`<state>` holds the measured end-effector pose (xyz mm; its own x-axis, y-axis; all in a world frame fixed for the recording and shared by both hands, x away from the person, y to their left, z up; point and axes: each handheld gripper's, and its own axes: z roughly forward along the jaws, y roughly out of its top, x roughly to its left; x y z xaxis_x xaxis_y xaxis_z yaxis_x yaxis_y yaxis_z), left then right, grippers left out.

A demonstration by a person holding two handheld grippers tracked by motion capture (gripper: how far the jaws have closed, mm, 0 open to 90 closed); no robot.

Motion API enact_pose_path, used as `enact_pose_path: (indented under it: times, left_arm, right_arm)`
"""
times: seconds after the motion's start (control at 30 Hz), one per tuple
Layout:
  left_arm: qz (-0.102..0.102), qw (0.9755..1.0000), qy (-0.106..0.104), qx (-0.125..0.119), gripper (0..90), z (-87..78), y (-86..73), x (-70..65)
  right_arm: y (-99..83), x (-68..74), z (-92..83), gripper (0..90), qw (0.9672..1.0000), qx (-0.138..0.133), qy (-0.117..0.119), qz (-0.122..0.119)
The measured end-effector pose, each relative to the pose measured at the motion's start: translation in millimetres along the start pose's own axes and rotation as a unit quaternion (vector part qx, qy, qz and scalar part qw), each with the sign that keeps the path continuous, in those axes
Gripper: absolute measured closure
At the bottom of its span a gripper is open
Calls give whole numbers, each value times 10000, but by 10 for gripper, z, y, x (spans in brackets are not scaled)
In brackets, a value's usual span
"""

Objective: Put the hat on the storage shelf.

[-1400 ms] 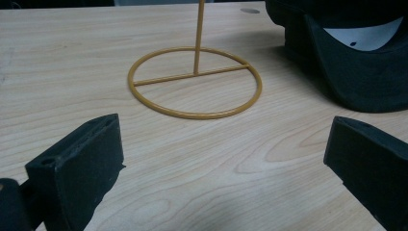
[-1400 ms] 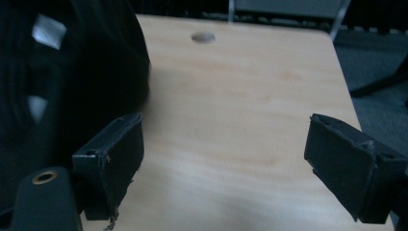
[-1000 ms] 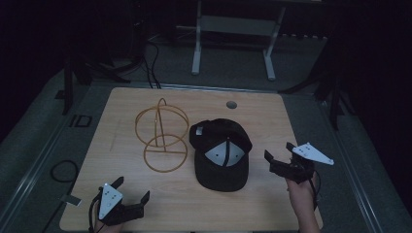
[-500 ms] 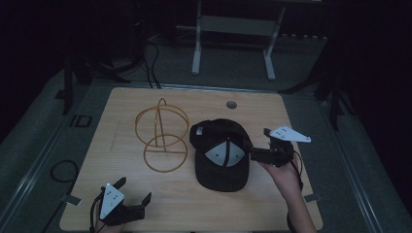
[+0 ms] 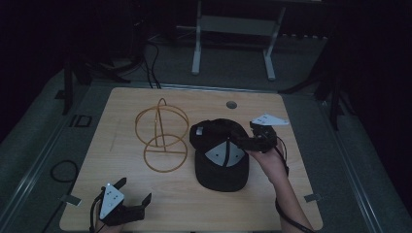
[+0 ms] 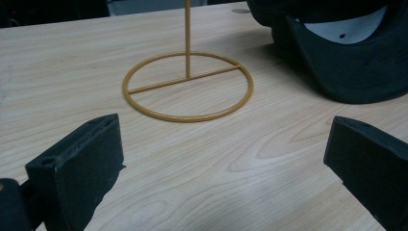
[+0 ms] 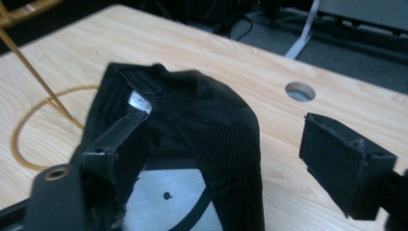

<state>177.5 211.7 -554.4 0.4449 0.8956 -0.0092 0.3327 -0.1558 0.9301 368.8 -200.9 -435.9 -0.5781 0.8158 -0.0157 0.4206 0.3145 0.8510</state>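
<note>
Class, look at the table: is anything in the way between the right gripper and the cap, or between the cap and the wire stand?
Nothing visible blocks either. The right gripper, jaws open, is already at the cap, one jaw inside its rim and the other outside. The wire stand is just left of the cap, with bare table around it.

Table: we see pale wood under the right gripper.
Hole: we find it just beyond that gripper.

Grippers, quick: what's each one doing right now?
Left gripper: open, holding nothing, low over the table near its front edge.
Right gripper: open, jaws straddling the side of the black cap, not closed on it.
</note>
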Motion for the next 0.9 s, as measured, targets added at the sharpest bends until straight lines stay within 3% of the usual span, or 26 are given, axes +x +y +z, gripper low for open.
enact_pose_path:
  times: [0.1,0.2,0.23,0.3,0.37,0.53,0.67,0.73,0.9]
  left_arm:
    - [-18,10000,-4,-18,7,-2,1,1]
    - [-35,10000,-27,-17,7,-5,2,8]
    - [-41,10000,-46,-11,7,-4,1,10]
    - [-45,10000,-44,-3,7,2,-3,6]
    - [-33,10000,-79,18,7,7,-4,5]
    - [-23,9999,-112,53,7,19,-5,-4]
    - [-20,9999,-116,58,7,15,-5,-5]
    - [-50,9999,-129,36,7,12,-4,-1]
    - [-62,9999,-102,46,7,13,-6,3]
  right_arm:
    - [-46,-1,142,248,9994,324,-95,-73]
    - [-113,13,255,353,9981,587,-131,-137]
    - [-147,25,302,443,9970,734,-190,-178]
    - [-194,42,365,479,9958,865,-225,-187]
    - [-237,70,421,587,9935,1017,-423,-282]
    - [-253,97,464,861,9899,1061,-885,-305]
    - [-231,103,466,890,9897,1016,-997,-172]
    - [-211,101,444,891,9911,913,-965,-34]
    - [-100,124,342,892,9935,658,-926,4]
